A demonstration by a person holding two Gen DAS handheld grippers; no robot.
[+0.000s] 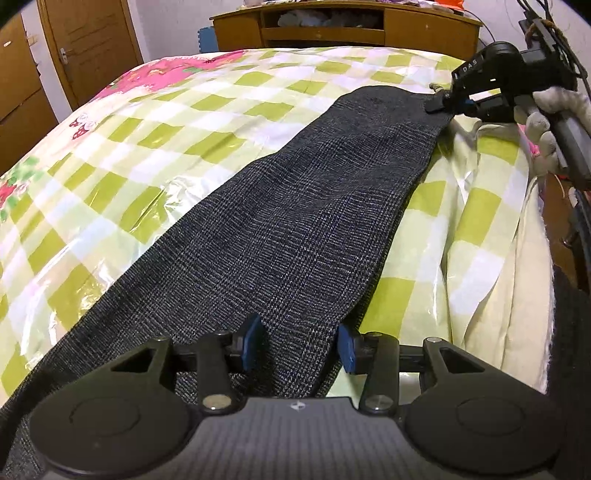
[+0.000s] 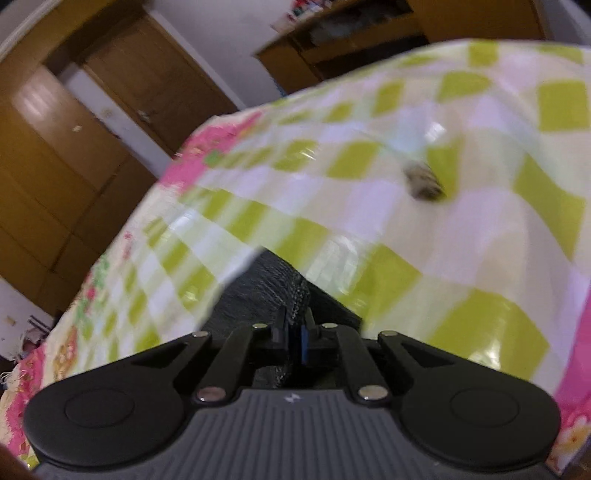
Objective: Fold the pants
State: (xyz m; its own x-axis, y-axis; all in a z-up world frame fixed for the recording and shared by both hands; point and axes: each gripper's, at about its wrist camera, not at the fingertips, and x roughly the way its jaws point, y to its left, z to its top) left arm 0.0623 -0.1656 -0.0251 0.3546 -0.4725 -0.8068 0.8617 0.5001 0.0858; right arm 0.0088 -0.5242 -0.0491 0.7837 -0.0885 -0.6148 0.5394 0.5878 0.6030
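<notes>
Closest to the lens in the left wrist view is the left claw (image 1: 301,347), sitting about half open with its blue pads (image 1: 252,341) either side of the near end of the pants (image 1: 295,221) — the dark checked cloth runs between them, but I can't tell if the pads are really pressing on it or just straddling it. Those pants are laid out in one long strip on the bed (image 1: 129,147), running from the near edge up toward the far right corner, on a shiny green-and-white checked cover with pink flowers along its left side. Over on the far left there's a wooden door (image 1: 88,44), and past the far edge of the bed a wooden headboard (image 1: 347,27) with shelves.

At the far end of the strip, the right claw (image 1: 436,105) is clamped down on the corner of the pants, held by a hand (image 1: 554,110) in a light glove. From its own view the right claw is nearly shut, with a pinch of the dark fabric squeezed between the pads — that shot is pretty blurry. A small greyish object (image 2: 424,182) lies on the cover further out; too smeared to tell what it is.
</notes>
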